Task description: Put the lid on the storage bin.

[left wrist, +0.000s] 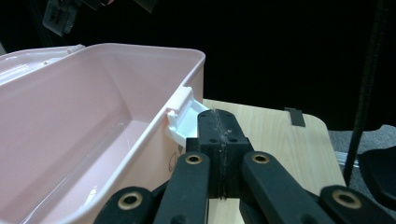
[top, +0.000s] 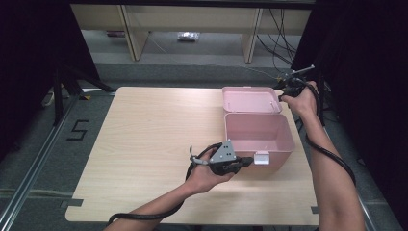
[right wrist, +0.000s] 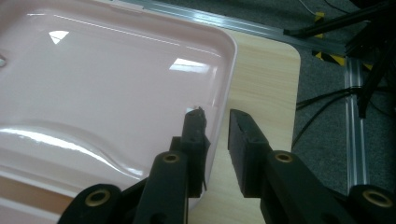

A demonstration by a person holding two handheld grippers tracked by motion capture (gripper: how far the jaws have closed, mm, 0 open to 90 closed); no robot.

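Two grippers are at work on one pink box, which sits open on the tabletop with its lid laid back flat behind it. In my judgement you are at the step of closing it, the lid being the thing to take. Your right gripper straddles the lid's edge: the rim runs up between the jaws, one jaw over the glossy inner face, the other outside above the wood. A gap shows on the outer side, so the jaws are released, not yet gripping. Your left gripper has its jaws clenched on nothing, their tips just beside the white latch on the box's front wall. Next, pinch the rim firmly, then swing the lid over while the left steadies the box.
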